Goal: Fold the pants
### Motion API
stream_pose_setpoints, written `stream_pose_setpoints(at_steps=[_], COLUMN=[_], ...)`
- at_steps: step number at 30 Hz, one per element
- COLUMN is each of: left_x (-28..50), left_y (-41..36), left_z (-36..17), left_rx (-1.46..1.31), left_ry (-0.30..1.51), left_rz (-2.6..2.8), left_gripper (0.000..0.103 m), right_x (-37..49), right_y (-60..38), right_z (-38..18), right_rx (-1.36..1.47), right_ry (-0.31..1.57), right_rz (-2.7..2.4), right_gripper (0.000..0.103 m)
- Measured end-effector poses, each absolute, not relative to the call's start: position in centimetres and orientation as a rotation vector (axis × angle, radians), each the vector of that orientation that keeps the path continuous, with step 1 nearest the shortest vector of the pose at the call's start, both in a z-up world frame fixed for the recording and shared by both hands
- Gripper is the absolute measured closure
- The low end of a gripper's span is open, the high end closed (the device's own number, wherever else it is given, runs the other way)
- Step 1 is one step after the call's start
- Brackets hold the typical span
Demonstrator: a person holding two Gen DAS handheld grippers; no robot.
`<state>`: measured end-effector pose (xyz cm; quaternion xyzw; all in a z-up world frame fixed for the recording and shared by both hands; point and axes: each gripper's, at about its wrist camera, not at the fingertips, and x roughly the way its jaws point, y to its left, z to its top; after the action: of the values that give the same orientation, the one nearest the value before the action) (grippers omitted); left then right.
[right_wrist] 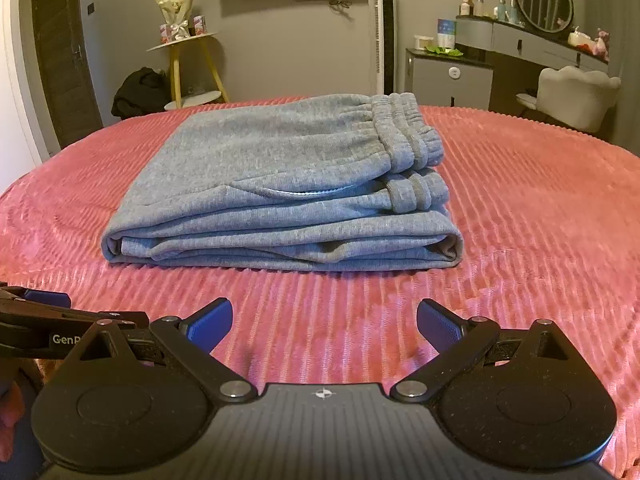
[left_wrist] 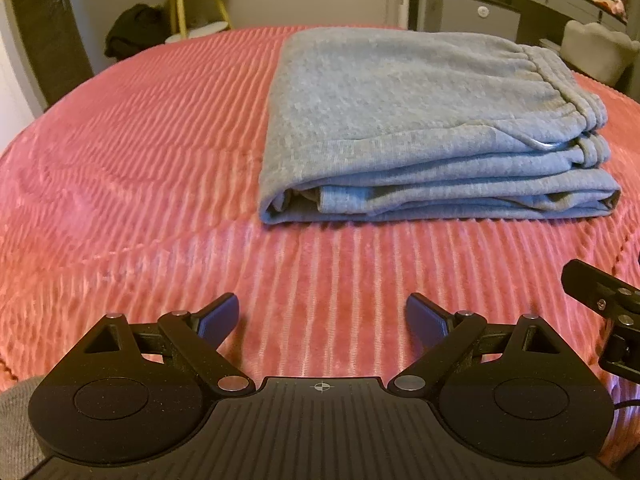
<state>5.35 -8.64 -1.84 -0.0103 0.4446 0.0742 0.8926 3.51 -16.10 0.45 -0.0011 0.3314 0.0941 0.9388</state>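
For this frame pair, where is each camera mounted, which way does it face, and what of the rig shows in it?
Left wrist: on the left gripper, low over the pink ribbed bedspread, facing the folded grey sweatpants ahead to the right; its open blue-padded fingers show, and the right gripper's edge.
Right wrist: on the right gripper, facing the sweatpants nearly head-on; open fingers show, left gripper at left.
Shared: sweatpants, bedspread, yellow-legged side table, grey dresser.

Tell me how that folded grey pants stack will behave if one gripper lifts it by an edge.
The grey pants would likely droop and unfold: soft knit, loose layers. Probably light but bulky, judging by the thick stack. On the ribbed pink bedspread it may drag rather than slide.
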Motion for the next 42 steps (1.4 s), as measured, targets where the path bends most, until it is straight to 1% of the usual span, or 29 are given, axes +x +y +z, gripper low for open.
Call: stream_pose_setpoints(at_steps=[42], left_x=[5.40], left_y=[-8.02], left_z=[-1.67], left_rx=[-0.048], left_ry=[0.917], left_rz=[0.170], left_gripper=[0.008], right_x=[3.20], right_y=[-15.85], right_z=[0.55], right_rx=[-0.031], right_ry=[0.670], right_rz=[0.185], right_gripper=[0.004])
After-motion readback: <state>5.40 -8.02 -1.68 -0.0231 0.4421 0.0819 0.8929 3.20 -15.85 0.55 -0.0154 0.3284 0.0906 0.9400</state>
